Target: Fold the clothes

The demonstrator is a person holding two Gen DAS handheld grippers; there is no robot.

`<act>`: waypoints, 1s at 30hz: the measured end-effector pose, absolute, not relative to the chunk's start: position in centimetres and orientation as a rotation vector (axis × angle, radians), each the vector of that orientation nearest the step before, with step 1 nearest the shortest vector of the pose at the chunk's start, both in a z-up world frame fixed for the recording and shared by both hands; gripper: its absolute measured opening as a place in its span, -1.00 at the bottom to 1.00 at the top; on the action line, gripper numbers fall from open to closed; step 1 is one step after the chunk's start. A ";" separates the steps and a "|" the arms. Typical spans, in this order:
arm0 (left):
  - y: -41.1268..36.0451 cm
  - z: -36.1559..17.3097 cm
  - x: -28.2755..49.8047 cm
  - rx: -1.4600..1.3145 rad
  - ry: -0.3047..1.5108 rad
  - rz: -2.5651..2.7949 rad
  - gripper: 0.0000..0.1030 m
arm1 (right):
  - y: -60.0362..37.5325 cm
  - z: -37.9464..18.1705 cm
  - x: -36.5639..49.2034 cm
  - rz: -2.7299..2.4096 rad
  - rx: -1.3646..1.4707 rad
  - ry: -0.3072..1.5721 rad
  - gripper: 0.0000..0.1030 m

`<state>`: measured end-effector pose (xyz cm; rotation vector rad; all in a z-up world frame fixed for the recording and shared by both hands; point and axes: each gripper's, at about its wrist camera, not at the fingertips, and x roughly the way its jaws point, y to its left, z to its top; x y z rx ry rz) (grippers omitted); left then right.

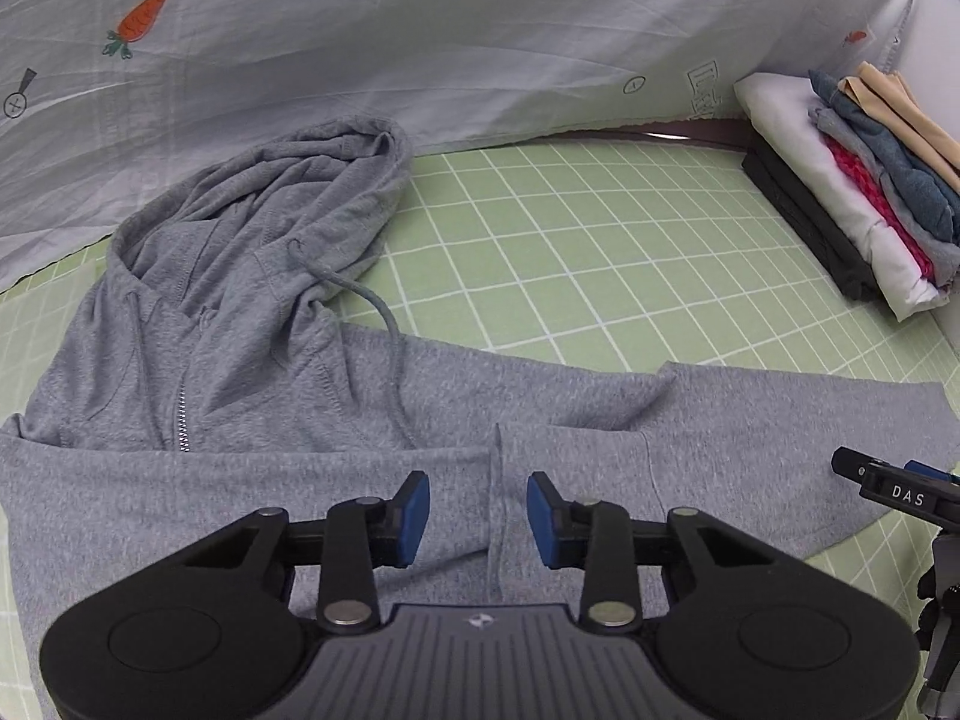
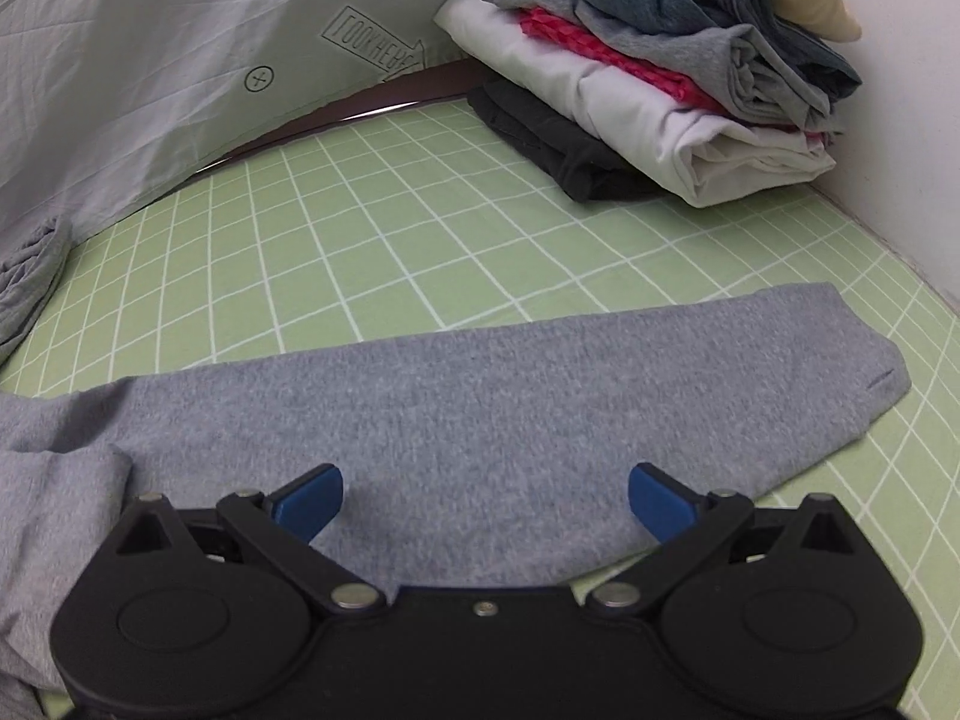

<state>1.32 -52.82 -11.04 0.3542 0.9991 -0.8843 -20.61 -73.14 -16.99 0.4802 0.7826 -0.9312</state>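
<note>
The left gripper (image 1: 478,513) hangs over the near part of a grey hoodie (image 1: 252,324), its blue pads (image 1: 414,516) parted with nothing between them, a sleeve seam running underneath the gap. The right gripper (image 2: 486,501) is spread wider, its fingers also empty, above the hoodie's sleeve (image 2: 480,396), which lies flat and stretched toward the right edge of the green checked sheet (image 2: 372,210). In the left wrist view the tip of the right gripper shows at the right border, just beside the sleeve's end.

The hoodie lies face up across the near half of the sheet. Its zip (image 1: 180,420) runs up the chest on the left, a drawstring (image 1: 390,348) trails down from the collar, and the hood (image 1: 288,192) bunches up at the far left, touching a pale printed cloth (image 1: 420,30) with a carrot motif that hangs along the far edge.

In the far right corner, against a white wall (image 2: 912,90), sits a pile of folded clothes (image 2: 660,60): black at the bottom, then white, pink, grey, denim blue and beige on top. It stands well apart from the hoodie.
</note>
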 end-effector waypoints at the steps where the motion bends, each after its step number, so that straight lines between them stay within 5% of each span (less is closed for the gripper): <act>1: -53.3 -11.3 1.3 0.362 1.009 -0.895 -0.31 | -73.3 -17.1 -20.7 -0.933 0.484 0.780 1.00; 9: -56.2 -13.1 0.8 0.451 1.035 -0.953 -0.34 | -73.3 -17.7 -20.4 -0.947 0.435 0.750 1.00; 11: -56.3 -13.2 0.8 0.440 1.036 -0.963 -0.79 | -73.1 -17.8 -20.3 -0.950 0.425 0.736 1.00; 30: -46.8 -9.3 0.9 0.225 0.982 -0.797 -0.81 | -71.9 -18.8 -20.4 -0.970 0.356 0.616 1.00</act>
